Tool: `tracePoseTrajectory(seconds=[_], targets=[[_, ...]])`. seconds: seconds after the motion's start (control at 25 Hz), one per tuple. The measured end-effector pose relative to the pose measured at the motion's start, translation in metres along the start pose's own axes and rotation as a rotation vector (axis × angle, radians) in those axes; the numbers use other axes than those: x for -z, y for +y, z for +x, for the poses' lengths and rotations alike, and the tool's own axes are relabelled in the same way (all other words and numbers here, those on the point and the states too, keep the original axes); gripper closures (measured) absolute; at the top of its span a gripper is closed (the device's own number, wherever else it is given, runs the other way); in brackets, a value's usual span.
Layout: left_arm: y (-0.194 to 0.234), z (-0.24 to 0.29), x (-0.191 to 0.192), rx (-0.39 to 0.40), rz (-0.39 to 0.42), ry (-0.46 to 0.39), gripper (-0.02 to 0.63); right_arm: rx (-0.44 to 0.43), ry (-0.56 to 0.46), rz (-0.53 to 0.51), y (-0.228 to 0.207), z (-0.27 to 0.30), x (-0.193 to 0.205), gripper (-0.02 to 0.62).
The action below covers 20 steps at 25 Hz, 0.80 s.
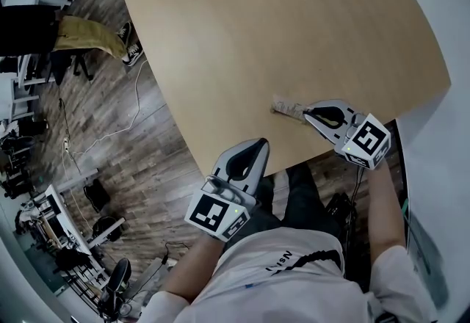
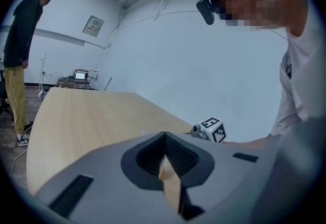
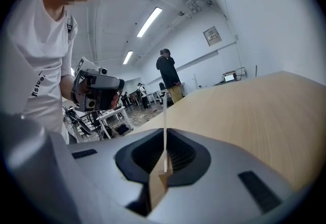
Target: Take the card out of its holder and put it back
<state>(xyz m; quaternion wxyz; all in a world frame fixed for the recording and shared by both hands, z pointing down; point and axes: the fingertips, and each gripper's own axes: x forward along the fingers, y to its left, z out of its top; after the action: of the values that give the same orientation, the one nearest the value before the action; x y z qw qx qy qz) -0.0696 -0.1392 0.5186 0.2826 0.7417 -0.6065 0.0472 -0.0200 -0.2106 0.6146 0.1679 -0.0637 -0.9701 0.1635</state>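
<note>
card (image 3: pixel 164 126) shows edge-on as a thin pale sheet, pinched between the pressed-together jaws of the right gripper (image 3: pixel 164 169), low at the near edge of the table (image 1: pixel 294 20). the hold looks meant to steady it. whether its holder surrounds it i cannot tell. left gripper (image 2: pixel 165 165), jaws closed on nothing, hangs just off that edge.
</note>
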Motion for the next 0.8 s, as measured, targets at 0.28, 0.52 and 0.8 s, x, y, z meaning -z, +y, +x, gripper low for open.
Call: tracePoseTrajectory(seconds=[0.28, 0.52, 0.8], targets=[[0.002, 0.002, 0.001, 0.002, -0.004, 0.004, 0.592, 0.005, 0.051, -0.005, 0.000, 0.006, 0.018, 0.569], [0.001, 0.001, 0.001, 0.012, -0.005, -0.003, 0.594, 0.009, 0.115, -0.018, 0.004, 0.010, 0.032, 0.546], [-0.005, -0.003, 0.002, 0.027, 0.001, -0.019, 0.592, 0.093, 0.109, -0.017, 0.000, -0.006, 0.026, 0.541]])
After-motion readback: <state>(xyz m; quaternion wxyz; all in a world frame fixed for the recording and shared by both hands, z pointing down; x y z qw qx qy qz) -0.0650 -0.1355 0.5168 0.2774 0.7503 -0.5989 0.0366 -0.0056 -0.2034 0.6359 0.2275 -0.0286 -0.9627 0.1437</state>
